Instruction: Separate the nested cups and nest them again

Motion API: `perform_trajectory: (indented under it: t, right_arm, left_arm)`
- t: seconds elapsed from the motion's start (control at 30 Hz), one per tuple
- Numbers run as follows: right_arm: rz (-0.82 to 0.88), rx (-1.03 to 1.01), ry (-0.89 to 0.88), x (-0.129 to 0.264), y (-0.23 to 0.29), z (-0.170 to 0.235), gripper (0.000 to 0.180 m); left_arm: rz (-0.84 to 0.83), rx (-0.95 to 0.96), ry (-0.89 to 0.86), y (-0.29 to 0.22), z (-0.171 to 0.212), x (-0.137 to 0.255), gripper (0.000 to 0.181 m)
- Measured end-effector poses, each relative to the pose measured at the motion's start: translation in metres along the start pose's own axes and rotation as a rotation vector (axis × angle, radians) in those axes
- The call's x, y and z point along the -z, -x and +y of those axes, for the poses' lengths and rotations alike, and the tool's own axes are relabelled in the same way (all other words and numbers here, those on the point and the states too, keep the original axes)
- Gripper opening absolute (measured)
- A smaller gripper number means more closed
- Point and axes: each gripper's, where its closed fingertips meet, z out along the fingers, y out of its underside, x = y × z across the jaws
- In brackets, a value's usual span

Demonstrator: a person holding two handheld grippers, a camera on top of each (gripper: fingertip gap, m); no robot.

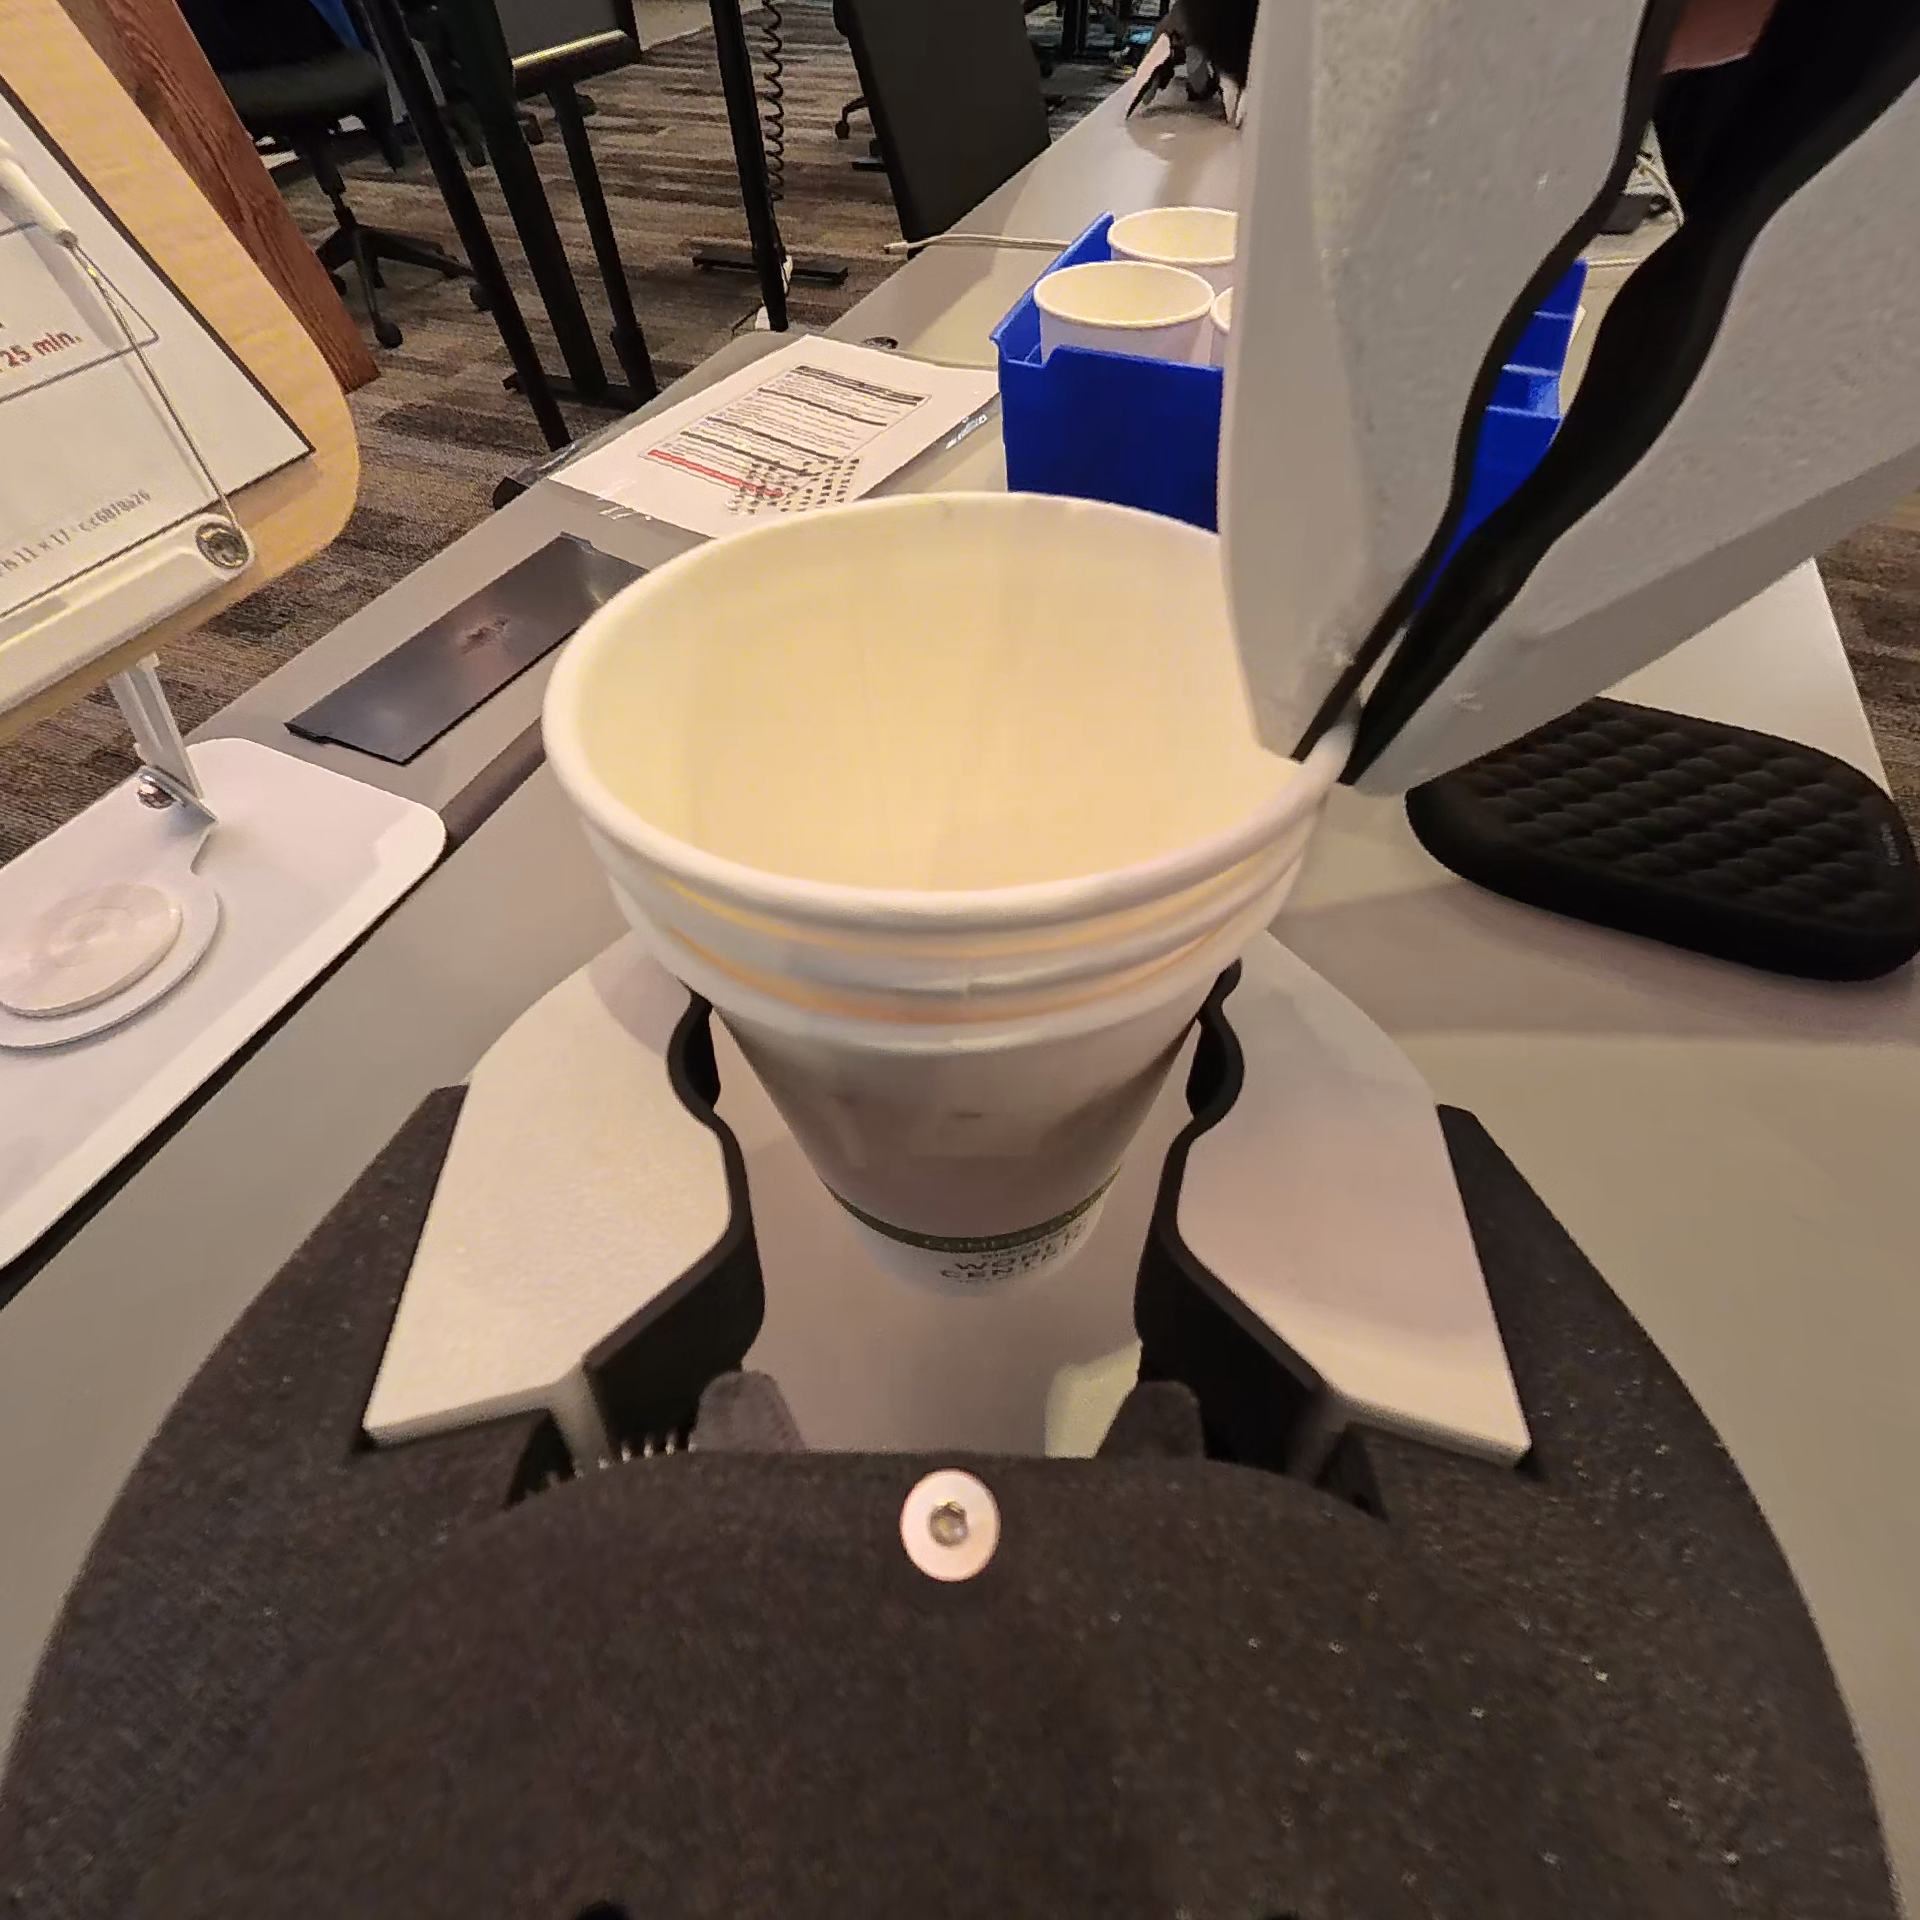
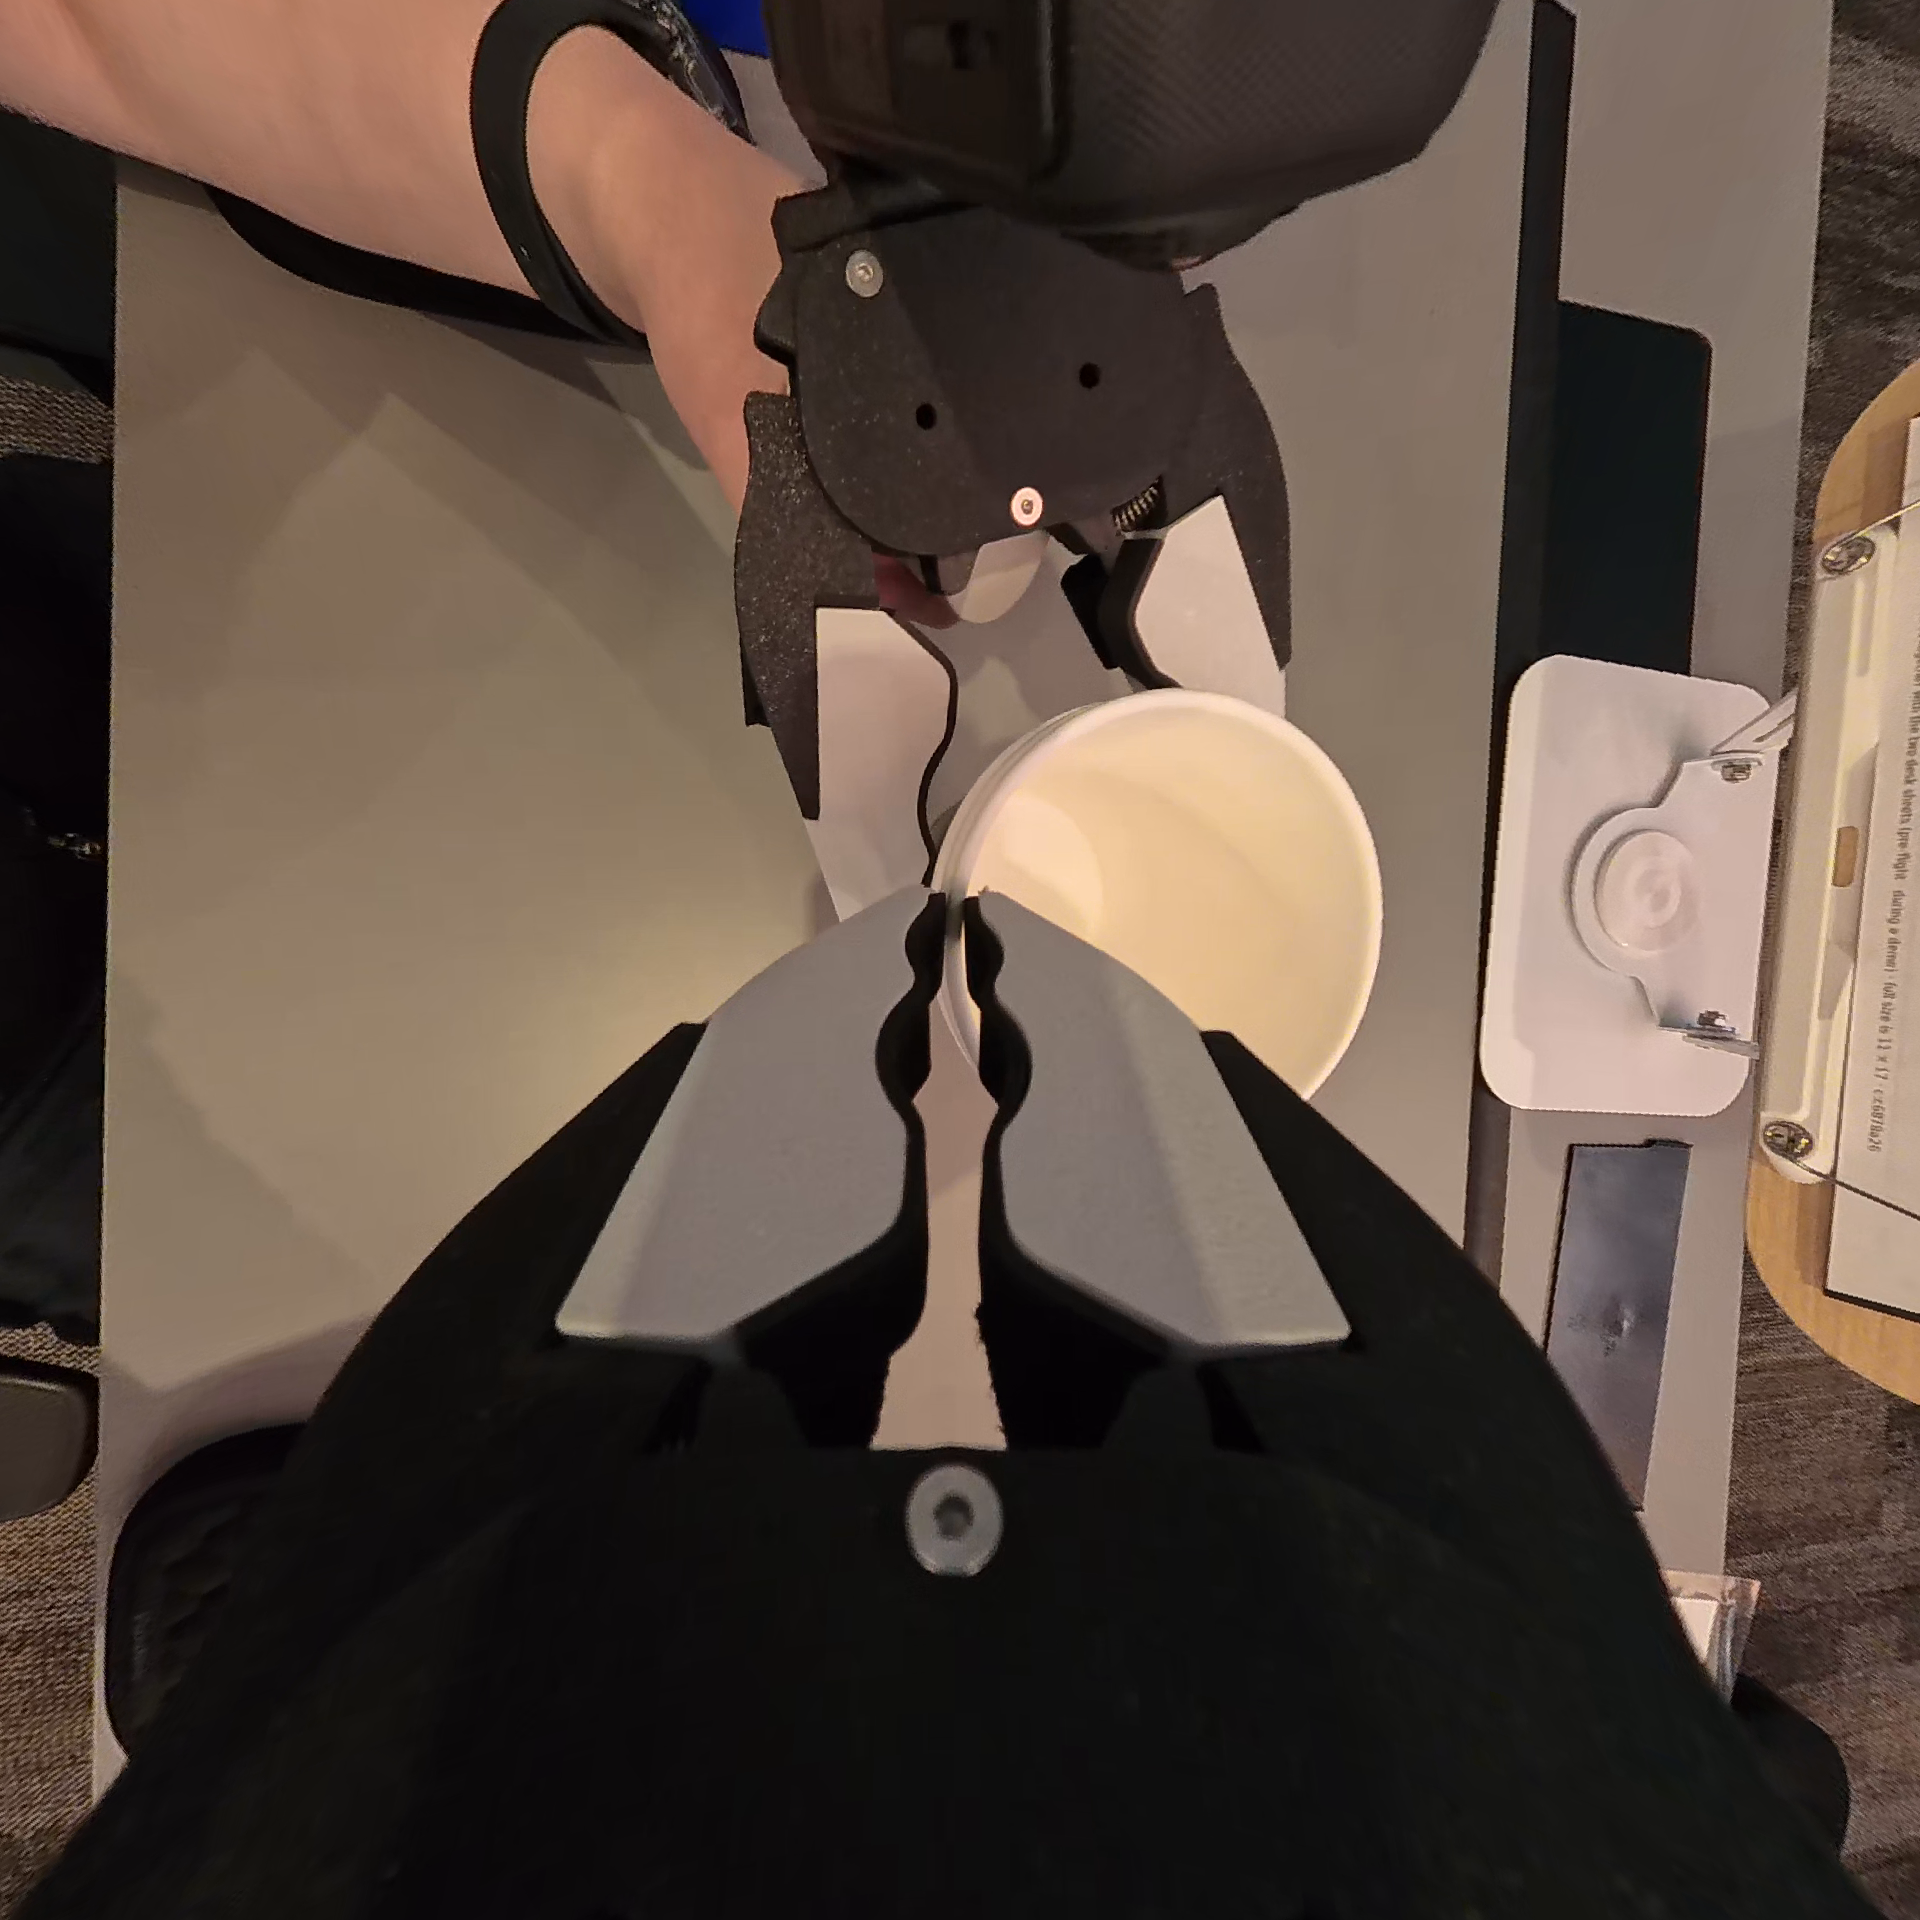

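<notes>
My left tool (image 1: 956, 1091) clamps the nested cups (image 1: 935, 790) low on the body, upright above the table (image 1: 1558, 1091). Right tool (image 2: 954, 914) pinches the top rim from above; the pull is straight up the cup axis.

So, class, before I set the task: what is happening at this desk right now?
A person works two handheld tools on a stack of nested paper cups. The left tool grips the stack's body from both sides, just under the rims. The right tool comes from above and is shut on the top cup's rim, so nothing is separated yet. More cups sit in a blue bin behind.
</notes>
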Motion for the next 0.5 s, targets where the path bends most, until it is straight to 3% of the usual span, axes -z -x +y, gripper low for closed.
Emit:
perform_trajectory:
  t: [0.5]
  right_arm:
    - [-0.065,-0.026,-0.024,0.0066,0.0041,-0.0082,0.003]
  left_arm:
    - [0.038,0.009,-0.032,-0.0062,-0.0082,0.0048,0.089]
